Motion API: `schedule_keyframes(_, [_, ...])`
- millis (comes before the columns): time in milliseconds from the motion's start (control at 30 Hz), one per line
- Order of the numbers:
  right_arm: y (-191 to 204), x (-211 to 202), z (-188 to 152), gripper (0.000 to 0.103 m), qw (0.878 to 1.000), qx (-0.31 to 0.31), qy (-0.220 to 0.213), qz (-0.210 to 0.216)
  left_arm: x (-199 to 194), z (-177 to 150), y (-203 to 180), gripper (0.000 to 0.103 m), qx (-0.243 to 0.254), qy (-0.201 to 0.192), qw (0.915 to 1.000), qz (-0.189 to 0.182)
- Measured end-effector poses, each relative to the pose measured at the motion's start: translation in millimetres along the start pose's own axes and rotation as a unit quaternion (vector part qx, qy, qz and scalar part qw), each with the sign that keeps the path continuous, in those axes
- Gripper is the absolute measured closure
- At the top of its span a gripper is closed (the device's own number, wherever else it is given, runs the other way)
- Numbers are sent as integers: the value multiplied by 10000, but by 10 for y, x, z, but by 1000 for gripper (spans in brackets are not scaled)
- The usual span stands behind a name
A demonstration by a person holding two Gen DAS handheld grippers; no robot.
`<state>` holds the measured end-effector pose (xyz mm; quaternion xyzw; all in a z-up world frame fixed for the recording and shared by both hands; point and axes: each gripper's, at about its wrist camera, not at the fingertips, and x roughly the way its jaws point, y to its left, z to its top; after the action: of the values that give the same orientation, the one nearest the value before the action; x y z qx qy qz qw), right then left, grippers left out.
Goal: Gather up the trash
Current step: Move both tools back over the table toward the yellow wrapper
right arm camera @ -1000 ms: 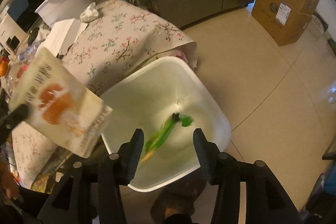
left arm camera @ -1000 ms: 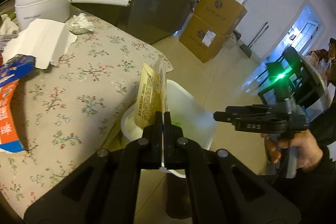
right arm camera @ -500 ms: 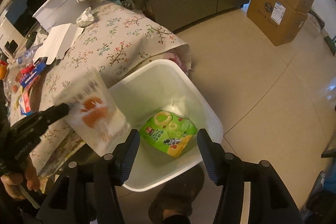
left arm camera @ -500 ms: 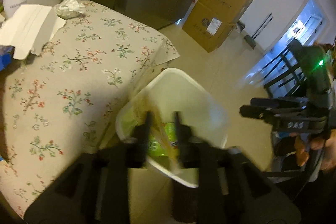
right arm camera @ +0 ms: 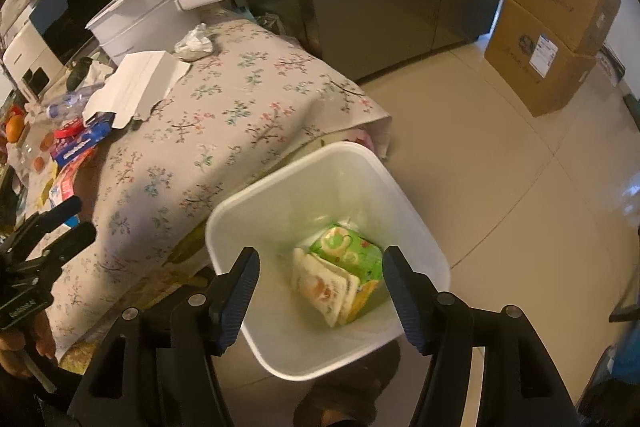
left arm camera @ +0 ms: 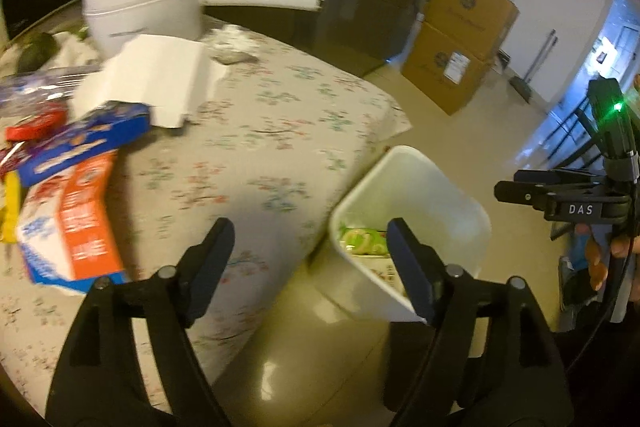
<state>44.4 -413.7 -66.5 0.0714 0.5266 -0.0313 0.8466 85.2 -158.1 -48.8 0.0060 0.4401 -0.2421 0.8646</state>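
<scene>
Both wrist views look down, the left blurrier, sharing the bin (left arm camera: 412, 187) (right arm camera: 320, 167).

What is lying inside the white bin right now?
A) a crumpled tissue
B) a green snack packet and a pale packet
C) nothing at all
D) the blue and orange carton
B: the right wrist view looks down into the white bin, where a green snack packet and a pale packet lie on the bottom, while the tissue and carton are on the table.
</scene>
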Motion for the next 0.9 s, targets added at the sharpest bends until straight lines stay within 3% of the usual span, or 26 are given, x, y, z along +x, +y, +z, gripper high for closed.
schedule_keyframes(167, [289,-7,81,32,9998,-170,-110,66,-167,-22,341,20,-144,-75,9992,374])
schedule_keyframes(433, [913,36,249,26,9974,-566,-360,263,-518,-107,1124,14,-778,-193,9920,978])
schedule_keyframes(533, [1196,64,315,25,9956,-731,-472,335,-655,-143,1418,6,-1019,-280,9868,1225])
schedule_keyframes(900, [2178,247,536,21,9899,-1029,-613,764,-996,-298,2430,5,-1840,-347,9662,1775])
